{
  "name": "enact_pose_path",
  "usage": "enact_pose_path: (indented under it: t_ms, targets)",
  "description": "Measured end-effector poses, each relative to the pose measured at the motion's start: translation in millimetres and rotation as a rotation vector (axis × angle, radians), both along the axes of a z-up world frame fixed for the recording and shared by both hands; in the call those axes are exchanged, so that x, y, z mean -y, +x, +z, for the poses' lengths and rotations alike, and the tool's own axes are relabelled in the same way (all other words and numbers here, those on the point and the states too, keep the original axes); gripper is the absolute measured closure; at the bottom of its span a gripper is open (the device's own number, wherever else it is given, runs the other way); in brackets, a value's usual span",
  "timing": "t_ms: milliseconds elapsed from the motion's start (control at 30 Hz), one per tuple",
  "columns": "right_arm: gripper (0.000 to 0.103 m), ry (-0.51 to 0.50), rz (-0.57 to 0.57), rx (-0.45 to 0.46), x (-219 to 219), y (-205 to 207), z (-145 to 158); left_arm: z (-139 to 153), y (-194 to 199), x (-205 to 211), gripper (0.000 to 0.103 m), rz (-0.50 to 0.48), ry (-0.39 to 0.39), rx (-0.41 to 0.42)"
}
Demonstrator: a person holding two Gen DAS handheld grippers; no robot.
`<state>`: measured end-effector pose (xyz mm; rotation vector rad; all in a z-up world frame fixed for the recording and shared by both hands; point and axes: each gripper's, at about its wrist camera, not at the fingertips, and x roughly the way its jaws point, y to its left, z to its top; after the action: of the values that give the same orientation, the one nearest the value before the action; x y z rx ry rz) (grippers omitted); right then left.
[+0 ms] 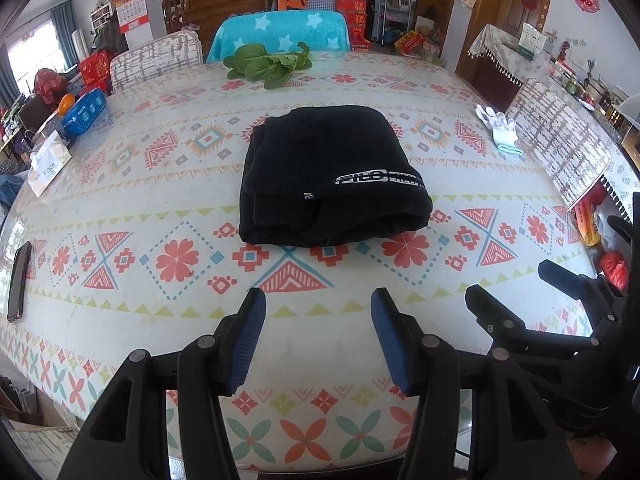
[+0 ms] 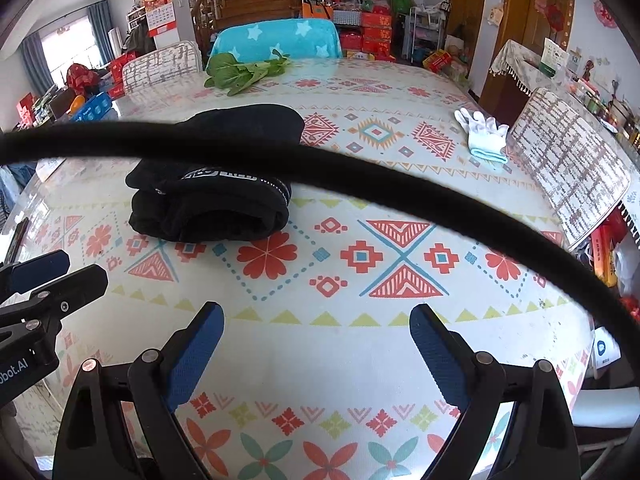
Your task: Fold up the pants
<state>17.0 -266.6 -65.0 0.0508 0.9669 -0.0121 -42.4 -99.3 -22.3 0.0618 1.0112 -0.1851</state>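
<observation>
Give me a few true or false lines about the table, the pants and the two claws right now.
1. The black pants lie folded in a compact stack. True.
2. The left claw grips the pants. False: it is open and empty, short of them.
3. White gloves lie near the table's right edge. True.
4. Leafy greens sit on top of the pants. False: they lie apart, at the far edge.
5. The right claw holds a glove. False: it is open and empty.

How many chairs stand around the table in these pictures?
3. A chair under a blue star blanket stands at the far edge, a grey-patterned chair to its left, and another grey-patterned chair at the right edge. More may be hidden on the near side.
</observation>
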Motion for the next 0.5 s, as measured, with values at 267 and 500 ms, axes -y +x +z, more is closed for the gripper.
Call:
enact_pose_path:
  t_ms: [267, 500]
  targets:
    - [0.006, -0.001, 0.010, 0.005, -6.8, -6.4, 1.5, 4.7, -9.8, -4.3, 0.049, 0.009, 0.002, 0.028]
    - [0.006, -0.004, 0.028, 0.020, -15.2, -13.4, 4.7, 22.5, -25.0, -12.2, 0.033, 0.061, 0.036, 0.161]
